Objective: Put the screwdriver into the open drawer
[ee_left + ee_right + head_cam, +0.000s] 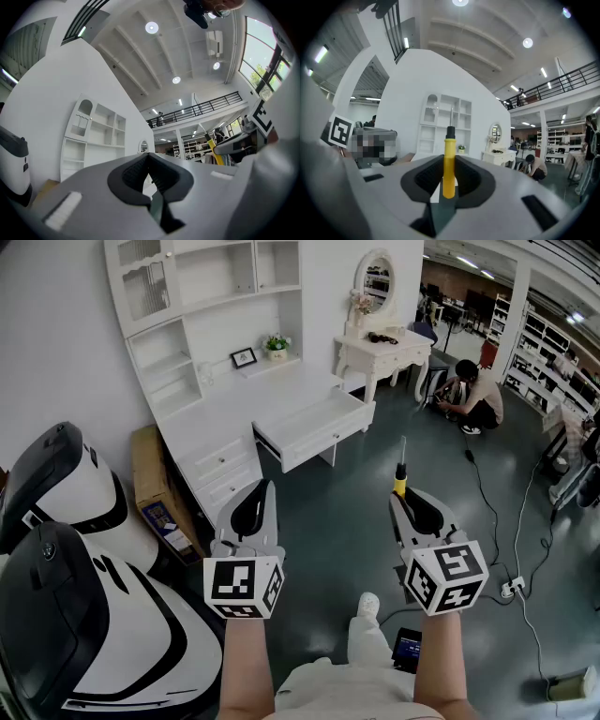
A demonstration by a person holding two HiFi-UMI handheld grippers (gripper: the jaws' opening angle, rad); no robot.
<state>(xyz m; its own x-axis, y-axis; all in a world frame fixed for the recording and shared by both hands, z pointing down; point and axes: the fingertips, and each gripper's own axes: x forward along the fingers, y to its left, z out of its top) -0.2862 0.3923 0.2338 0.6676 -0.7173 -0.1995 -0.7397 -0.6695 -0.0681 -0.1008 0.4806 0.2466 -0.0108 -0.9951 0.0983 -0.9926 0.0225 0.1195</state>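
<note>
Dark grey-green polished floor (375,493), running across the room. White desk with a tall shelved hutch (216,296), standing against the white wall. Two large rounded white-and-black machine housings (84,615), at the near left edge of the head view. Wide white drawer (314,427) of the desk, pulled out and open; nothing could be seen inside it. White dressing table with an oval mirror (384,352), set to the right of the desk. Brown cardboard box (155,484), lying on the floor beside the desk's left end. One person (478,395), crouched on the floor beyond the dressing table. Left gripper (262,488), grey with a marker cube, was held over the floor nearer than the drawer; its jaws met at the tips, with nothing between them (149,157). Right gripper (401,498) was clamped on the yellow handle of a screwdriver with a black collar and thin metal shaft (449,164); the tool (400,482) stood out beyond the jaw tips, shaft pointing away from the person, over bare floor to the right of the drawer and well apart from it. Small green potted plant (276,345) and small dark picture frame (244,357), side by side at the back of the desktop.
</note>
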